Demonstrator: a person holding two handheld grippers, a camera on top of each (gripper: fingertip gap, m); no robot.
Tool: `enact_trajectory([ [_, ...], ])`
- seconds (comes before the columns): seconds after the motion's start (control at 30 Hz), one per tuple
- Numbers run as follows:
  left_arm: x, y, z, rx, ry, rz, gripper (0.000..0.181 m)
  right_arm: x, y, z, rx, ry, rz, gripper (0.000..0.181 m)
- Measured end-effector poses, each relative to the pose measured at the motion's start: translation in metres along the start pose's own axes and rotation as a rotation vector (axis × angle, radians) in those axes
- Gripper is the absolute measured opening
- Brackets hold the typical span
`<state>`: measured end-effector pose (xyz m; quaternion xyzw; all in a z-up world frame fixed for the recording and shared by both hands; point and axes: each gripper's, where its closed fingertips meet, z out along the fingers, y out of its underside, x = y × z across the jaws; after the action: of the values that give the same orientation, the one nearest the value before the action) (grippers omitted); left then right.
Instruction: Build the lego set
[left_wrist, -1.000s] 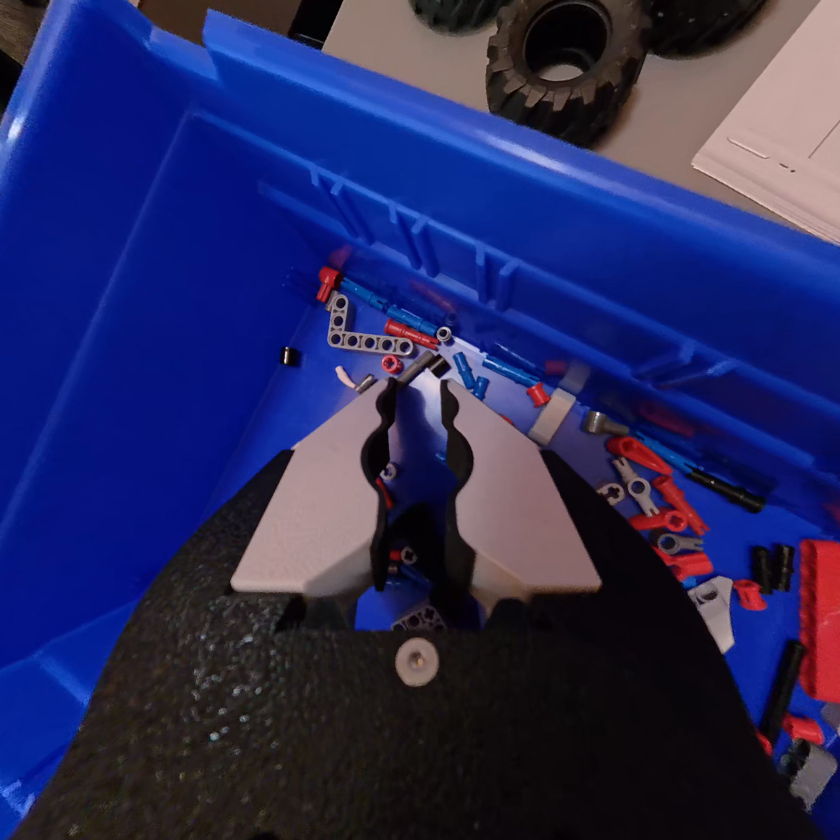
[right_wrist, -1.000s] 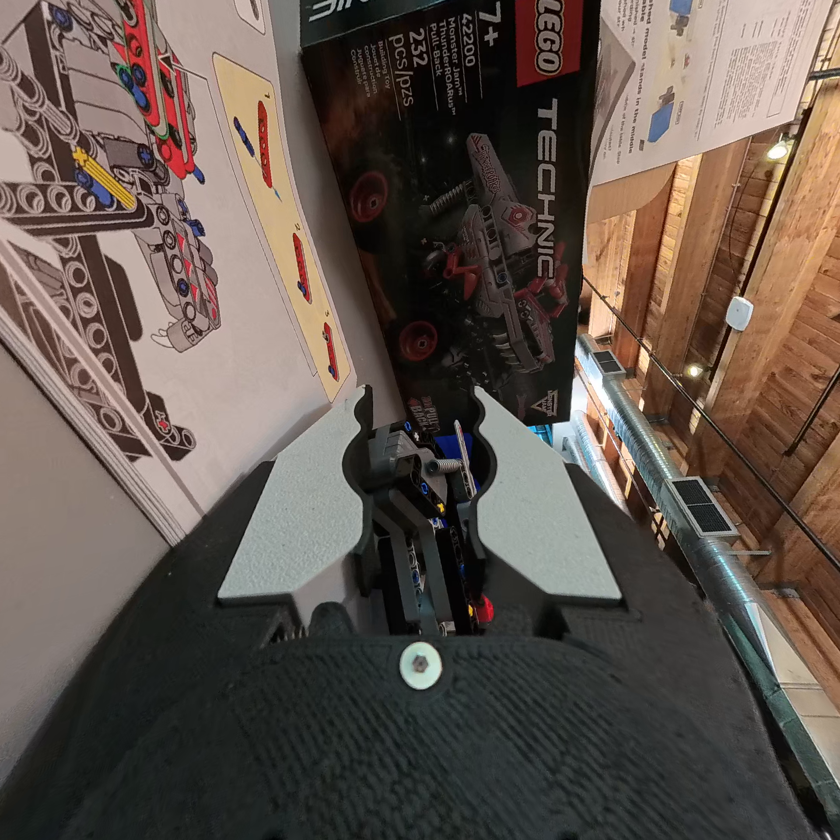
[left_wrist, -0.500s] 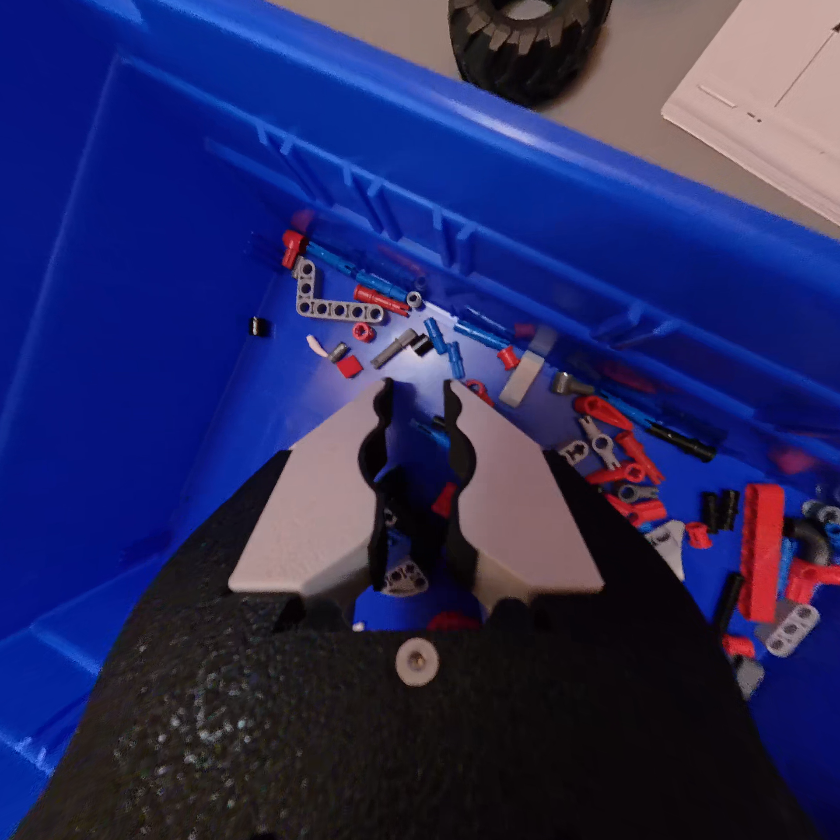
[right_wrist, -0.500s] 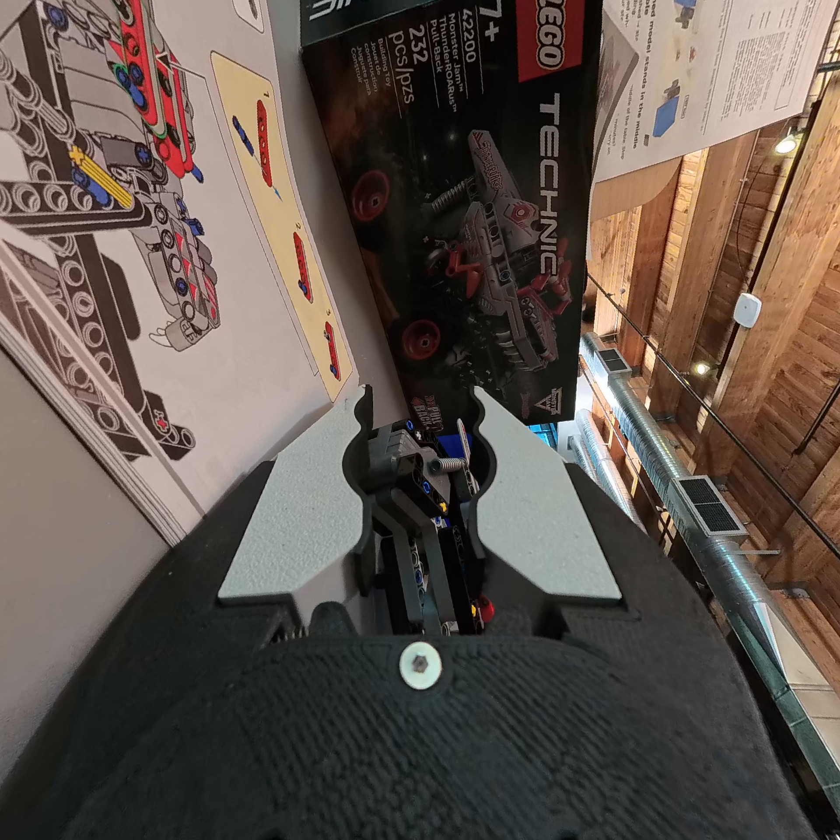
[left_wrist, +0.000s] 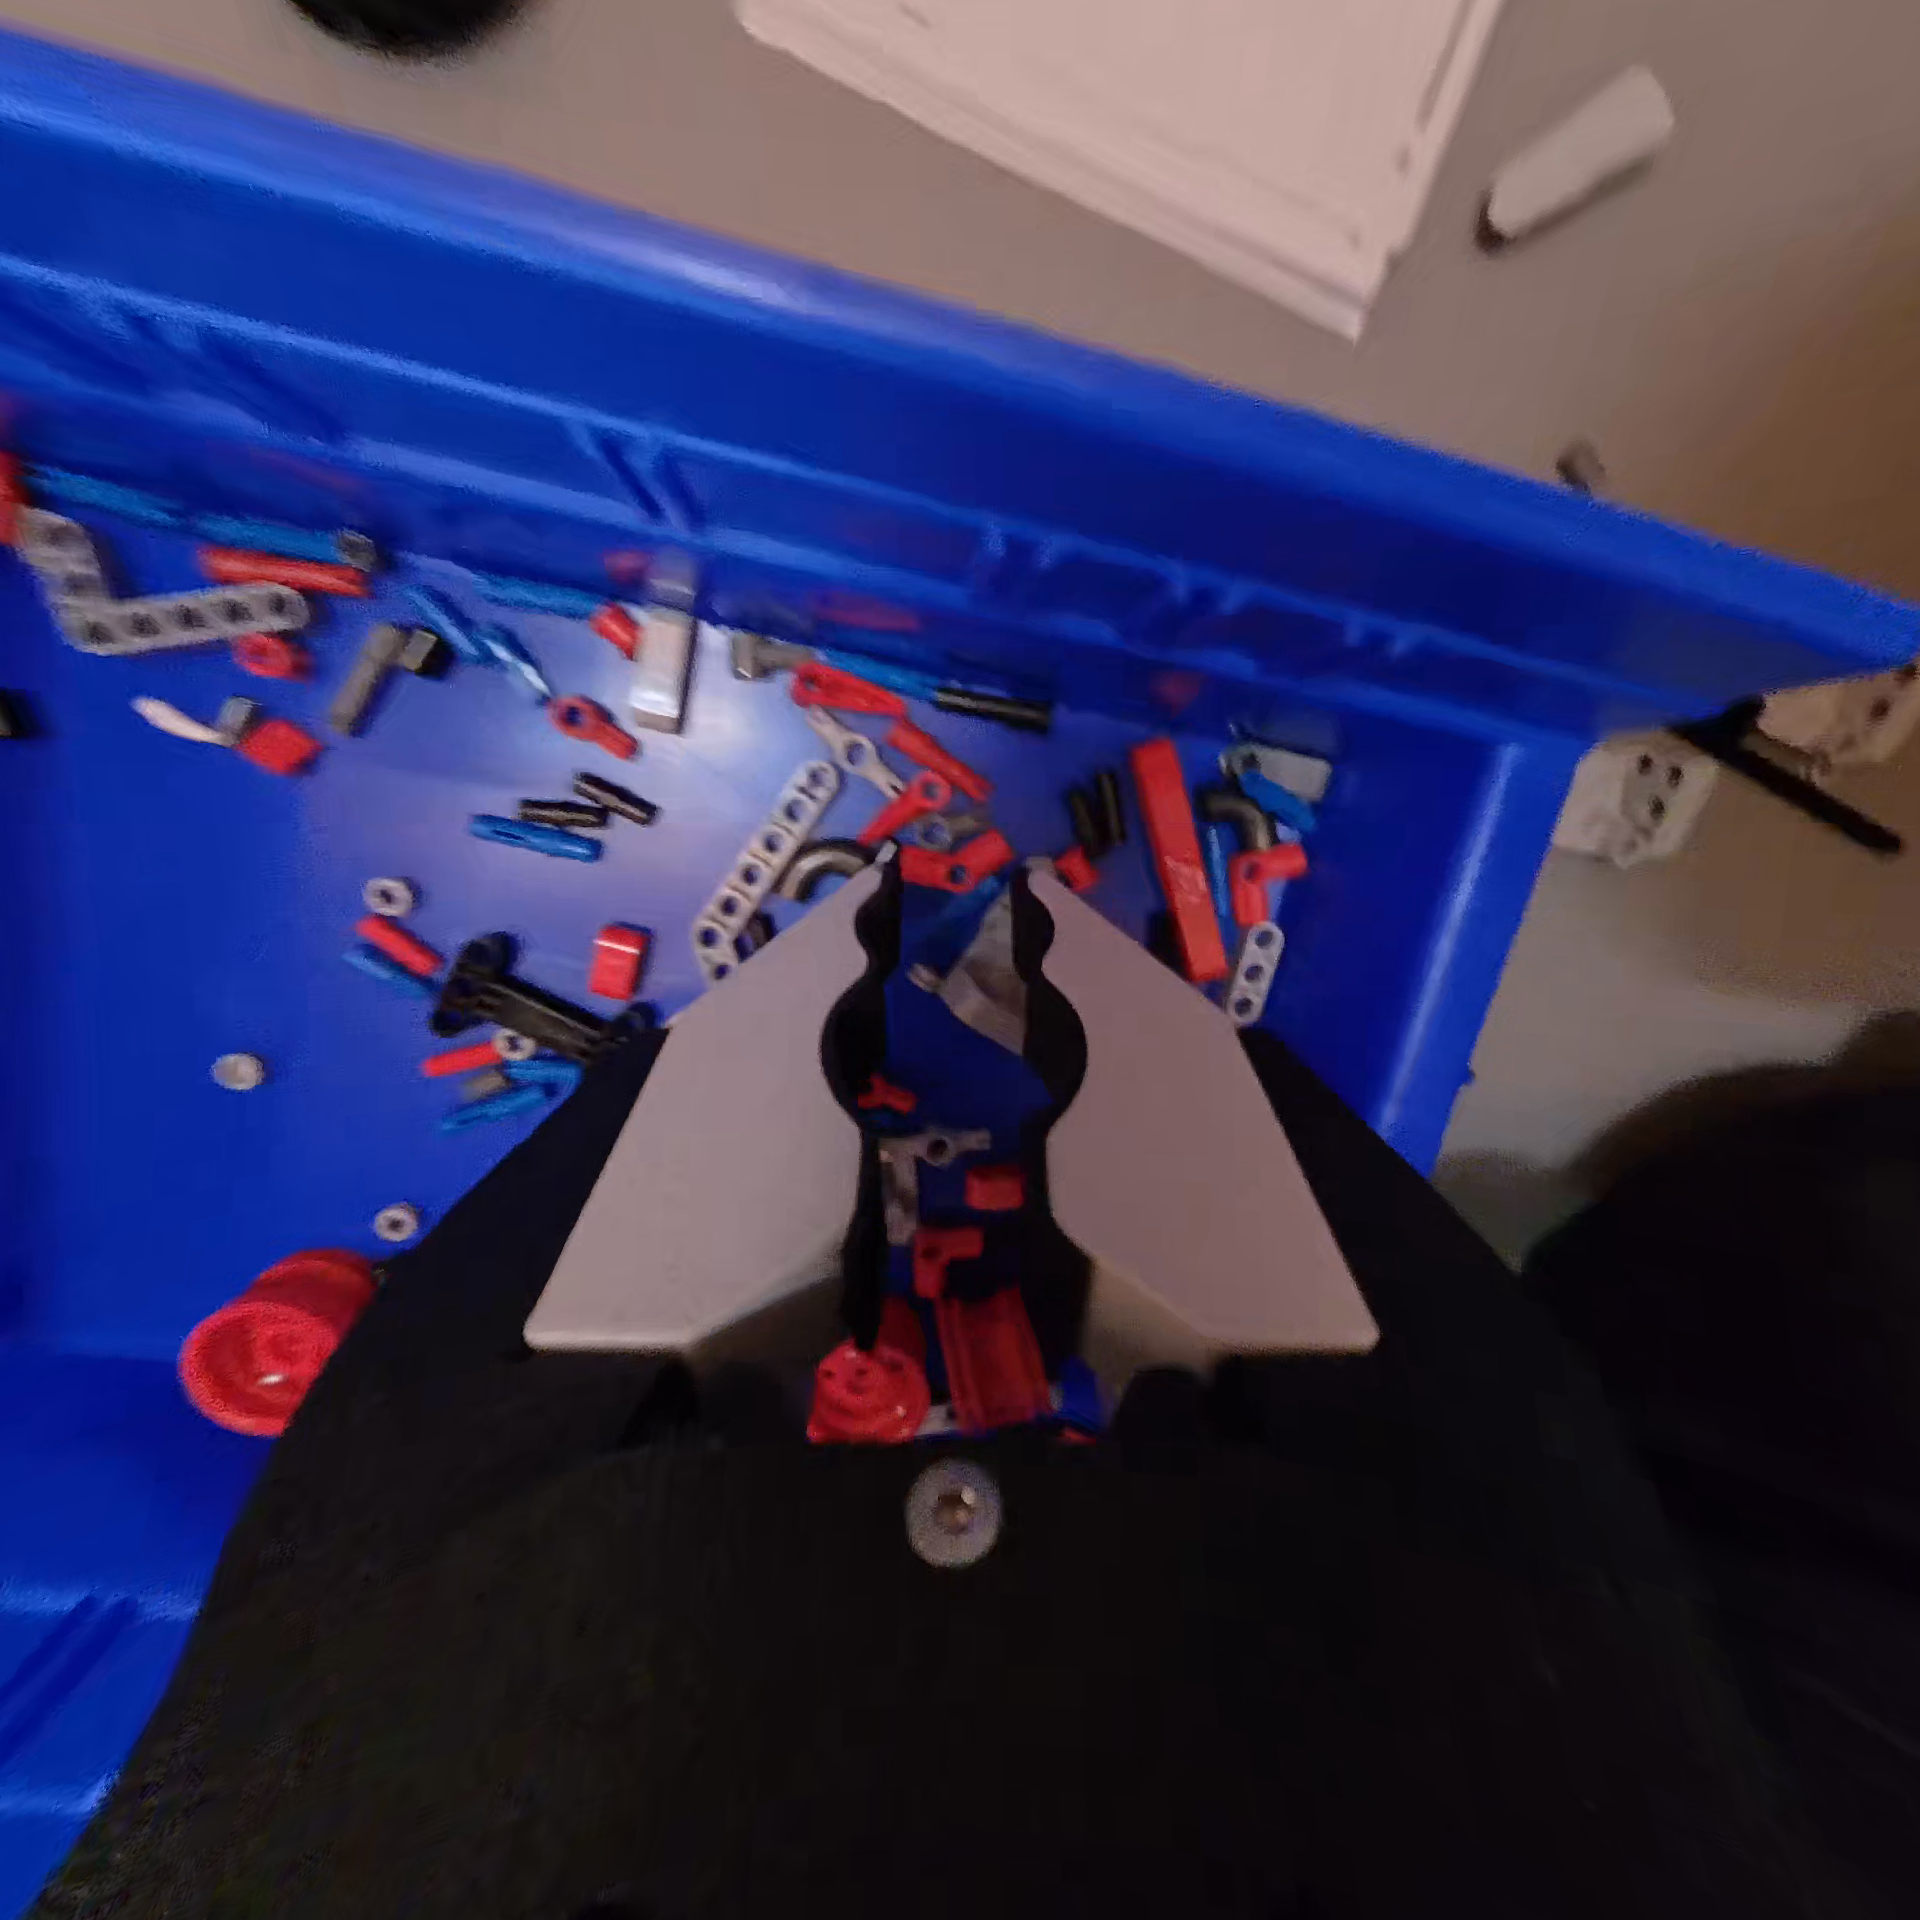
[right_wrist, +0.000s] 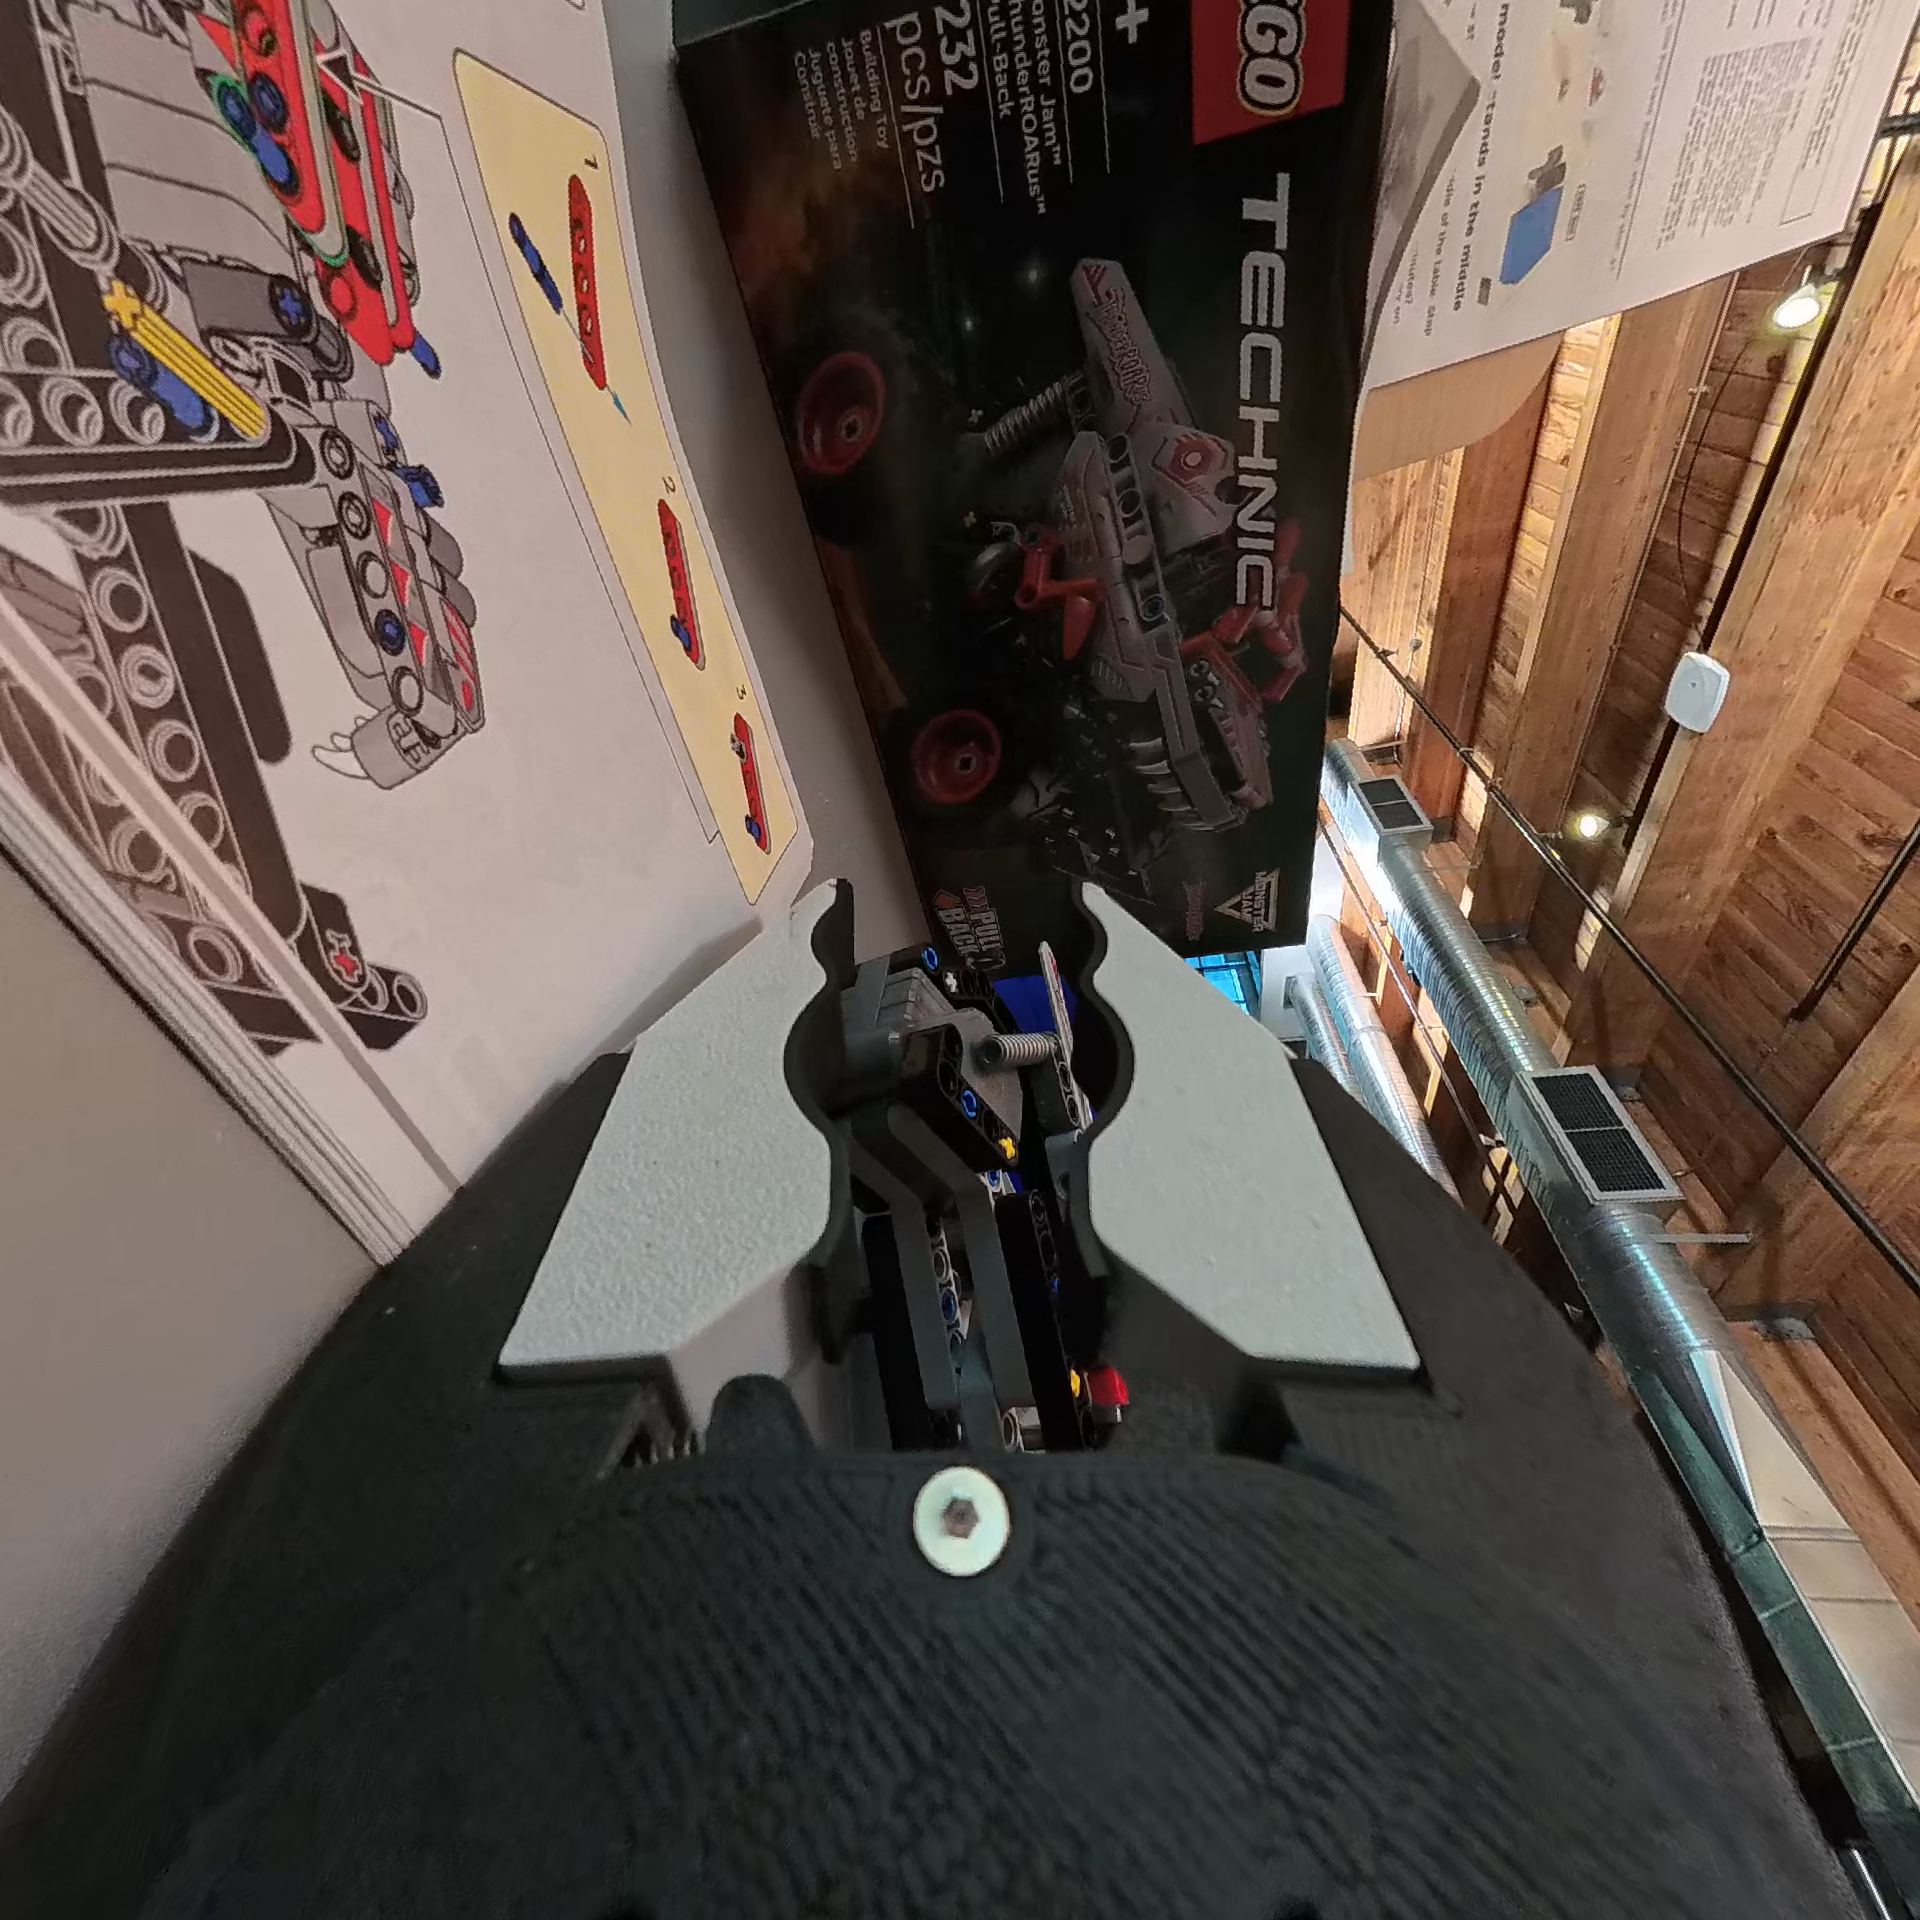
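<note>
Two claws at work: one over the parts bin, one clutching the half-built model.

The left claw (left_wrist: 954, 883) hangs released, jaws apart, over loose red, grey and black lego pieces (left_wrist: 914, 800) inside the blue bin (left_wrist: 935, 436) on the surface (left_wrist: 1714, 395). The right claw (right_wrist: 956, 914) is clenched on the dark grey lego assembly (right_wrist: 935, 1060); the instruction booklet (right_wrist: 312, 468) lies at ten o'clock, the set's box (right_wrist: 1039, 416) at twelve.

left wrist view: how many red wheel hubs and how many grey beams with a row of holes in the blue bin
red wheel hubs: 2 (one left of the claw at, one seen between its fingers)
grey holed beams: 3 (L-shaped, curved, short)
total: 5
</note>
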<state>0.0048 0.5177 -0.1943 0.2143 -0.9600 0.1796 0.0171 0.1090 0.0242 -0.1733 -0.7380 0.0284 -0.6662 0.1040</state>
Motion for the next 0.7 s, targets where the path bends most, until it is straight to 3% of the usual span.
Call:
enact_trajectory([
  [0.2,0.019,0.024,0.01,-0.113,0.144,-0.079,0.012,0.0,0.001,0.0,-0.01,0.002,-0.006,0.038],
  [0.33,0.013,0.025,0.011,-0.11,0.127,-0.097,0.006,0.0,0.001,0.0,-0.013,0.001,-0.006,0.037],
  [0.47,-0.005,0.034,0.006,-0.149,0.015,-0.126,0.007,0.0,0.001,0.0,-0.014,0.002,-0.009,0.037],
  [0.7,0.014,-0.008,0.014,-0.006,0.12,0.022,0.009,0.0,0.001,0.0,-0.014,0.003,-0.009,0.037],
])
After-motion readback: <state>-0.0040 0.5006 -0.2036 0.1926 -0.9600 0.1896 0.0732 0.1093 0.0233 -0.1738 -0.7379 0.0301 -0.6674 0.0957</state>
